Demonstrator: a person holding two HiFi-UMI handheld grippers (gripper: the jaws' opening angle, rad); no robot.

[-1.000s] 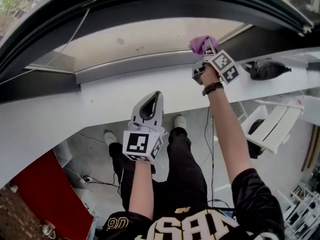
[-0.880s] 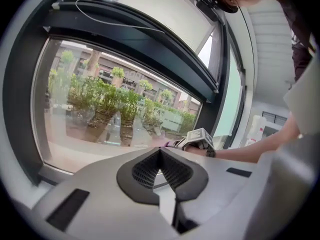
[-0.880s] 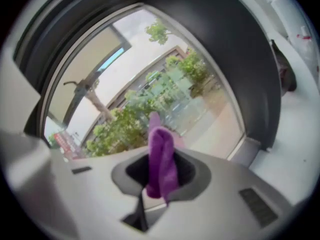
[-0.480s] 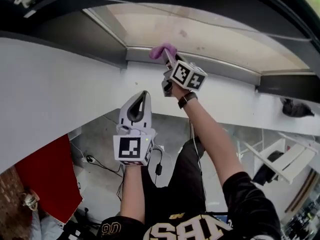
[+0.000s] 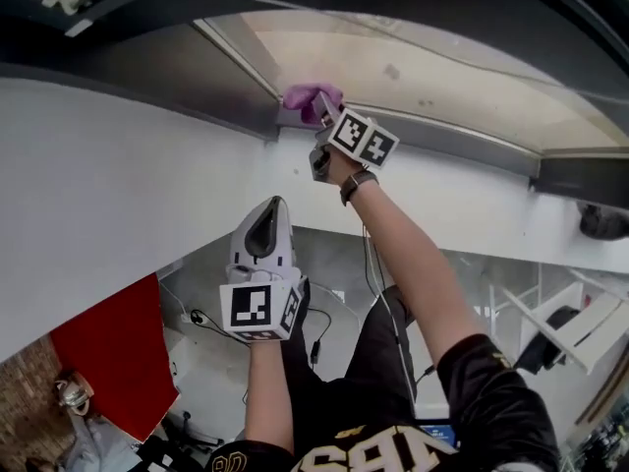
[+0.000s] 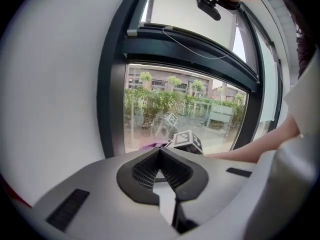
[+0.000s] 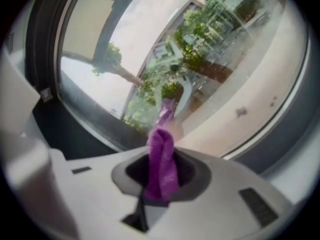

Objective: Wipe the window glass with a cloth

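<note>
While clamped tight between the jaws of the right gripper [image 5: 324, 109], pressed as a bunched purple cloth [image 5: 307, 95] against the window glass [image 5: 442, 67] at its bottom left corner, just beside the dark frame [image 5: 167, 62] and the grey bottom rail [image 5: 462, 140]. Seen along those same jaws: folded cloth [image 7: 161, 161] standing up out of the right gripper [image 7: 160, 179], top end touching the window glass [image 7: 245, 79], with trees and buildings beyond. Held well below and nearer the body, in front of the white sill [image 5: 118, 175]: left gripper [image 5: 274, 209], pointed up toward the window, jaws closed together on nothing, apart from glass and cloth alike. Viewed from the left gripper [image 6: 160, 154]: window glass [image 6: 185, 109], a sliver of purple cloth [image 6: 150, 145] at its bottom edge, the right gripper's marker cube [image 6: 187, 140] just beside it, a reflection of that cube just above. Also visible: dark wristwatch [image 5: 356, 185] on the outstretched right arm, red panel [image 5: 108, 362] down by the floor
</note>
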